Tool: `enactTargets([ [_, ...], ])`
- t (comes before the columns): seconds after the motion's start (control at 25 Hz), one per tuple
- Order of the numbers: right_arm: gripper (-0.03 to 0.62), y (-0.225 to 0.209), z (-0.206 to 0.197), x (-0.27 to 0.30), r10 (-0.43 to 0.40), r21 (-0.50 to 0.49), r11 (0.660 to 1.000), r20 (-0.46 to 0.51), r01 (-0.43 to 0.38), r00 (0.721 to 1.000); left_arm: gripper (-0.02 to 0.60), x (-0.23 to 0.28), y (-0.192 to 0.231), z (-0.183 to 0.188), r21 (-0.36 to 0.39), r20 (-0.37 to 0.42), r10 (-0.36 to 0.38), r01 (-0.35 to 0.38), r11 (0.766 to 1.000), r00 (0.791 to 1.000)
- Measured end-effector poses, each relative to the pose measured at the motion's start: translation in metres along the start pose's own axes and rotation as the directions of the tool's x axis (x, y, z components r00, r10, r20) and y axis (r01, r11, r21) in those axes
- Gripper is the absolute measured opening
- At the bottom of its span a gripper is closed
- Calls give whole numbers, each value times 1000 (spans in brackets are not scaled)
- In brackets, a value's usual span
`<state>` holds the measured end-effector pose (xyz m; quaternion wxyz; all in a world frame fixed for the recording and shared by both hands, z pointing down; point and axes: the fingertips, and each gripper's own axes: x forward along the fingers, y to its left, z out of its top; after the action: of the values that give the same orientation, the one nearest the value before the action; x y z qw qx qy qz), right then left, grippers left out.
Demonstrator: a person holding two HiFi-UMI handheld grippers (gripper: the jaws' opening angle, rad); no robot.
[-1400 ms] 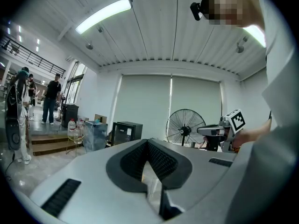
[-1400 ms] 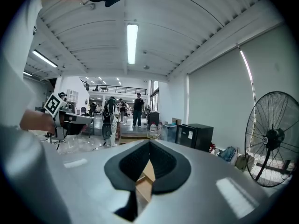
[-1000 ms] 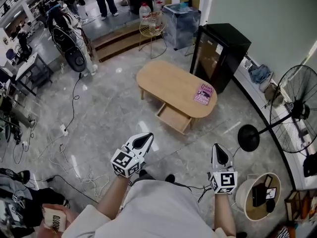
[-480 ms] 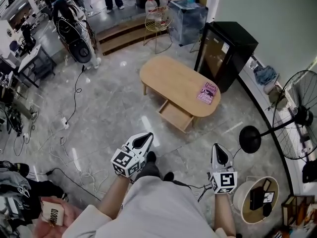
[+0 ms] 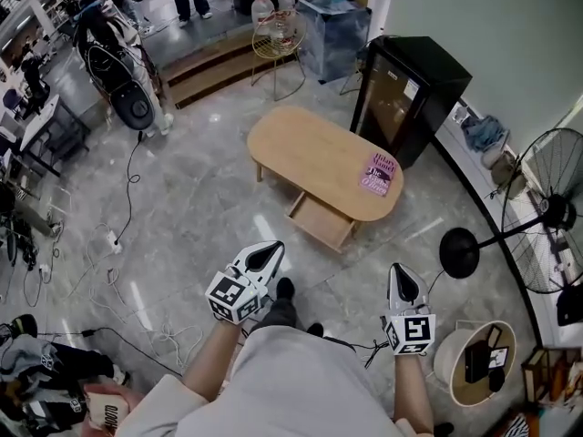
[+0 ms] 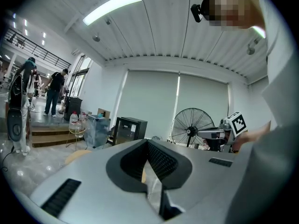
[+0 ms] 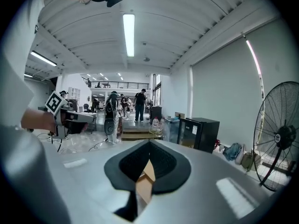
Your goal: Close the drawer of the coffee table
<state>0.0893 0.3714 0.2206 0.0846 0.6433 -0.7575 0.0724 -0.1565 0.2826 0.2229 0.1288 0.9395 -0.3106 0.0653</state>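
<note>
The oval wooden coffee table (image 5: 310,148) stands in the middle of the head view, and its drawer (image 5: 321,223) is pulled out toward me on the near side. A pink book (image 5: 377,174) lies on the table's right end. My left gripper (image 5: 266,255) and right gripper (image 5: 403,280) are held in front of my body, well short of the drawer, both pointing toward the table. Both are shut with nothing in them. In the left gripper view the left gripper (image 6: 147,141) has its pads together, and the same holds for the right gripper (image 7: 149,143) in its own view.
A black cabinet (image 5: 405,98) stands behind the table, a standing fan (image 5: 547,212) with a round base (image 5: 458,253) to the right. A small round white table (image 5: 474,353) is by my right hand. Cables (image 5: 118,271) trail over the floor at left. Steps (image 5: 219,62) and people are at the back.
The person has stepped forward, one shoe now ahead on the floor. Both grippers came along, keeping the same pose, still shut. The drawer stays pulled out.
</note>
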Motion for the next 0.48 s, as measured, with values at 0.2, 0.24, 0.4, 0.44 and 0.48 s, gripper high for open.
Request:
enactTargets([
  [0.2, 11, 6, 7, 39, -29, 5, 1000, -14, 29, 999, 8, 22, 39, 7, -7, -10, -41, 41, 999, 999],
  [0.24, 11, 6, 8, 47, -33, 3, 999, -17, 33, 999, 8, 27, 47, 9, -8, -12, -48, 47, 999, 999],
  [0.4, 11, 9, 17, 78, -62, 7, 998, -28, 62, 998, 8, 45, 80, 22, -3, -16, -78, 78, 997, 997],
  [0.44, 11, 9, 19, 85, -71, 9, 997, -30, 71, 997, 8, 50, 87, 25, -1, -19, -87, 87, 996, 996],
  [0.48, 11, 8, 20, 92, -80, 10, 997, -32, 80, 996, 8, 55, 94, 27, 1, -23, -95, 95, 995, 995],
])
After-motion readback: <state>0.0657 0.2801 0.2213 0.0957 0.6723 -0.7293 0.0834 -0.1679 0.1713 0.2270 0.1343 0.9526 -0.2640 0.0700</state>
